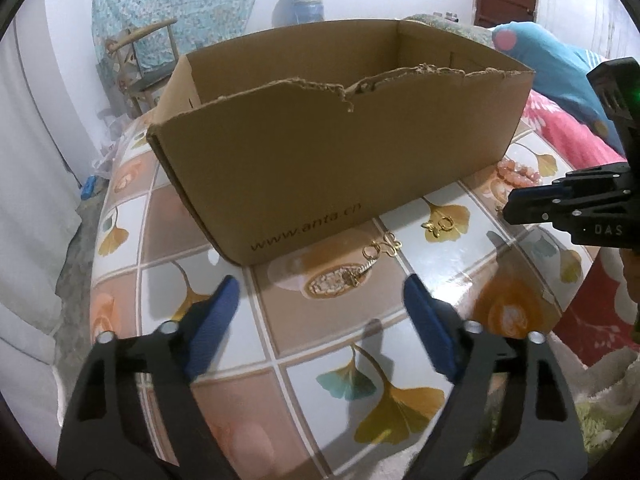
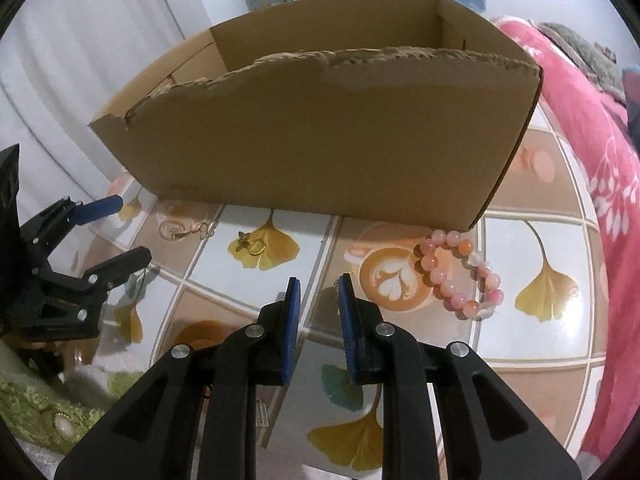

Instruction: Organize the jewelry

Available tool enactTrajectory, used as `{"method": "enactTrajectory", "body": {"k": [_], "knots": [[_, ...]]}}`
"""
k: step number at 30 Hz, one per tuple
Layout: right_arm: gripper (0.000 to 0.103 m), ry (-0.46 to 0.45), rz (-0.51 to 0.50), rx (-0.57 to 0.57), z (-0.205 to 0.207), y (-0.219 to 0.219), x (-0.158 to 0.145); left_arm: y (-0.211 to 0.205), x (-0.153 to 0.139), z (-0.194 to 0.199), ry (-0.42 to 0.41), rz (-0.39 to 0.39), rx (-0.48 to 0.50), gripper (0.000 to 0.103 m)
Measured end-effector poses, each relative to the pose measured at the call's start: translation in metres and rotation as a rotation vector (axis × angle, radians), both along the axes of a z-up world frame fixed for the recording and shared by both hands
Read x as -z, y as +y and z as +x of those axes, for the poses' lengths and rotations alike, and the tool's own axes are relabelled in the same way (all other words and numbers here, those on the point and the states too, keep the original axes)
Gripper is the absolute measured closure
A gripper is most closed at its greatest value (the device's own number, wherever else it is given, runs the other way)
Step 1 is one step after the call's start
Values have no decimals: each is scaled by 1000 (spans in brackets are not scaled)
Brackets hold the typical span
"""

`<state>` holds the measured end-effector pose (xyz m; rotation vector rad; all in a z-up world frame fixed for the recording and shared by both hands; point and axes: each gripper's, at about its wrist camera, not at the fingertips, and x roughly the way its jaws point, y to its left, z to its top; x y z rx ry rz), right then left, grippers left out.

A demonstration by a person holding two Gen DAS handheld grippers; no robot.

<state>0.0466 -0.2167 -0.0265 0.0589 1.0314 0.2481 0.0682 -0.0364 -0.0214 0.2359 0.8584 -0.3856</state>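
Left gripper (image 1: 320, 300) jaws wide, empty; right gripper (image 2: 319, 292) jaws narrow, empty. Risk: thin gold earrings (image 1: 380, 249) slipping on glossy tiled counter (image 1: 320, 360) beside torn brown cardboard box (image 1: 320, 152).

Left gripper (image 1: 320, 294) and right gripper (image 2: 319, 286) — black slotted frames, silver screws, ribbed blue fingers (image 2: 291, 300), white "DAS" lettering

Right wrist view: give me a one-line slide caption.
Right gripper, jaws narrowly apart and empty, hovers beside a pink bead bracelet lying in front of a torn cardboard box.
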Motion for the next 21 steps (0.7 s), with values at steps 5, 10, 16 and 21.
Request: {"method": "enactTrajectory", "body": {"k": [5,10,16,21], "knots": [[83,-5,7,-8,-1,5,-2,-5,2,12,4,32,59,50],[83,-1,17,-16,1,13,0,-13,3,14,19,33,123,65],[83,6,26,-20,3,20,2,-20,8,18,44,60,151,85],[83,6,26,-18,5,24,3,-21,7,14,53,51,174,103]]}}
